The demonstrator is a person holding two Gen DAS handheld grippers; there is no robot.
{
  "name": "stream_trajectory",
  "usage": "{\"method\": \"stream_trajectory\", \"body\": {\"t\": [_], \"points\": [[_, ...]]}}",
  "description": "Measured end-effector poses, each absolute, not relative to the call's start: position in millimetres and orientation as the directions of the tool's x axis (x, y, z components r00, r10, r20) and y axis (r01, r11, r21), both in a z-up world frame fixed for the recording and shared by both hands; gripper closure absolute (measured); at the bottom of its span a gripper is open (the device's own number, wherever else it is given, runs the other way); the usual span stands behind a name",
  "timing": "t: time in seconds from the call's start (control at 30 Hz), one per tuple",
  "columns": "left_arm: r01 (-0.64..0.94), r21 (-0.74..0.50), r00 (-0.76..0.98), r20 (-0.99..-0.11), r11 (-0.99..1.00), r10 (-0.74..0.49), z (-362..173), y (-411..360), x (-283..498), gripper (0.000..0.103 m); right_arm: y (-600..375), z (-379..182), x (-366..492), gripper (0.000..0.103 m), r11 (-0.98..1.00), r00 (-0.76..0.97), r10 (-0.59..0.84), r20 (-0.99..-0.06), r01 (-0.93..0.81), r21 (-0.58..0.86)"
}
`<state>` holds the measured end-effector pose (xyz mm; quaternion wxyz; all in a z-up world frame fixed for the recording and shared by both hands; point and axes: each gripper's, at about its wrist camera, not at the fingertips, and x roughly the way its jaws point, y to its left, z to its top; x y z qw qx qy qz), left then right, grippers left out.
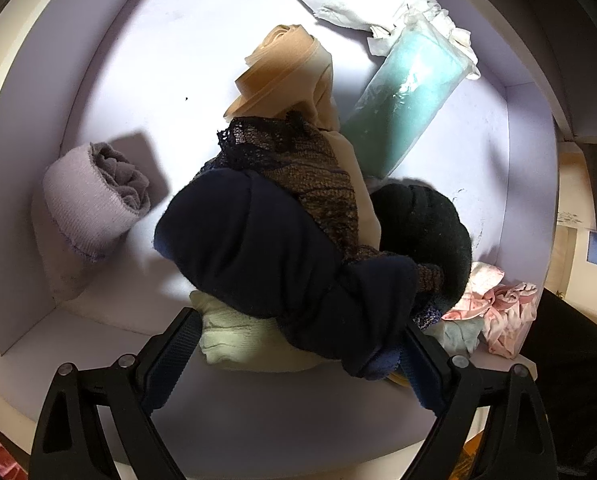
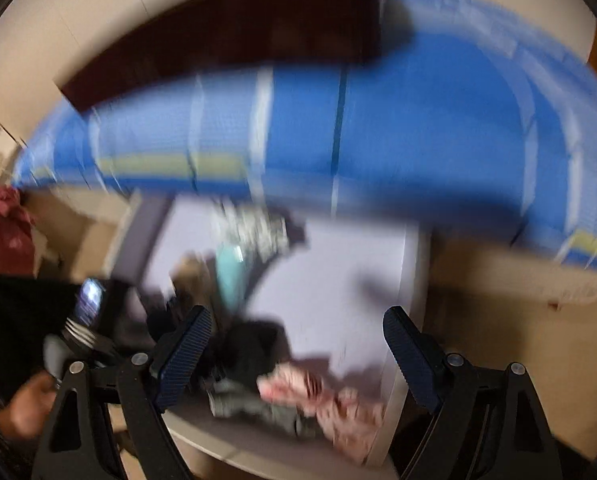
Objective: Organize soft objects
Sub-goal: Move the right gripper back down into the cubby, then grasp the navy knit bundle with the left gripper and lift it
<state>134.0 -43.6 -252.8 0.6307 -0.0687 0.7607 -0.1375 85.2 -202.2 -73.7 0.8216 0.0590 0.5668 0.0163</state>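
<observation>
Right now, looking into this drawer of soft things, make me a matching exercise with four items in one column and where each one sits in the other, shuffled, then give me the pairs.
Left wrist view.
Things:
1. lilac rolled sock
2. teal roll in clear wrap
3. pink cloth
4. navy bundle

Places:
A. far right, leaning diagonally
B. near right corner
C. against the left wall
D. between the left gripper fingers

Pairs: 1-C, 2-A, 3-B, 4-D

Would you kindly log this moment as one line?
left gripper: around navy bundle, grip unclear | right gripper: open, empty, above pink cloth
</observation>
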Motion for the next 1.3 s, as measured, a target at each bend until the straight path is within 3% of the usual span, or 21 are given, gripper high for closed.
{"method": "stream_trajectory", "body": {"t": [0.27, 0.6, 0.83, 1.0, 1.3], "points": [[-0.023, -0.373, -0.195, -0.908, 0.928, -0.37, -250, -23, 134, 0.008, -205, -136, 76, 0.013, 0.993, 0.105, 0.056, -0.993, 0.1, 0.066], [-0.074, -0.419, -0.177, -0.888, 0.905, -0.425, -251, -11, 140, 0.009, -201, -159, 76, 0.011, 0.992, 0.012, 0.058, -0.998, 0.113, 0.059], [-0.074, -0.404, -0.181, -0.894, 0.912, -0.41, -250, 1, 138, 0.032, -198, -164, 77, 0.011, 0.991, -0.006, 0.067, -0.998, 0.118, 0.066], [-0.088, -0.416, -0.144, -0.894, 0.905, -0.424, -239, 19, 137, 0.061, -200, -172, 78, 0.011, 0.986, -0.026, 0.093, -0.995, 0.14, 0.088], [-0.07, -0.412, -0.095, -0.904, 0.908, -0.417, -210, 39, 125, 0.066, -201, -172, 79, 0.011, 0.984, -0.026, 0.106, -0.994, 0.149, 0.1]]}}
